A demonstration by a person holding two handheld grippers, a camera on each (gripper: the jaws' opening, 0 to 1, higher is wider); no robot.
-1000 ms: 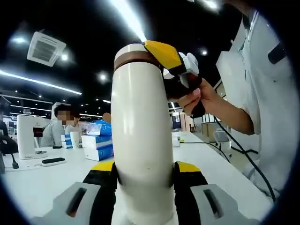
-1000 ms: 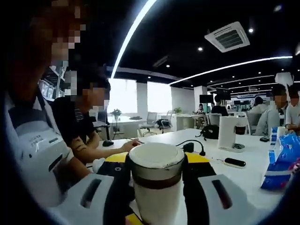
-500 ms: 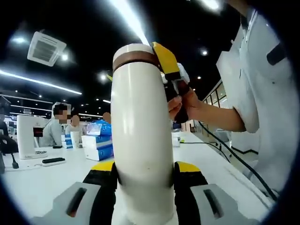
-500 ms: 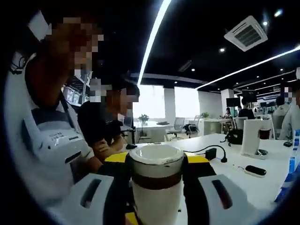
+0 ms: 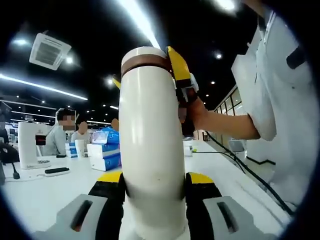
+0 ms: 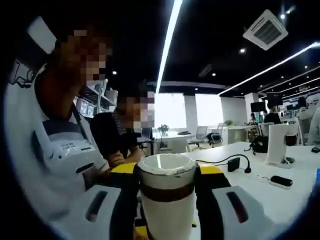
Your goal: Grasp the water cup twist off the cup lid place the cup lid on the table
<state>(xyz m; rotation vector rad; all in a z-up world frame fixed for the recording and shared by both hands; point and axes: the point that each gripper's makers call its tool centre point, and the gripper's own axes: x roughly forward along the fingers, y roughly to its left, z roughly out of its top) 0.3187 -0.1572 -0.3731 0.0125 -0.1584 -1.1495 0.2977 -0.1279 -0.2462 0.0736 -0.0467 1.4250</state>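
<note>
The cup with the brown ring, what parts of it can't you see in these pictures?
- Bottom of the water cup: in the left gripper view it is cut off by the lower edge, between the left gripper.
- Lid seam: in the right gripper view the right gripper flanks the cup lid, so whether it has loosened cannot be told.
- Inside the cup: closed off by the lid.
- Far side of the cup: hidden by its own body in the left gripper view.

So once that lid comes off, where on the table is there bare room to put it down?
Bare table lies in front of the cup, short of the black remote. Another free stretch runs beside the black cable. It is crowded around the stacked boxes.
</note>
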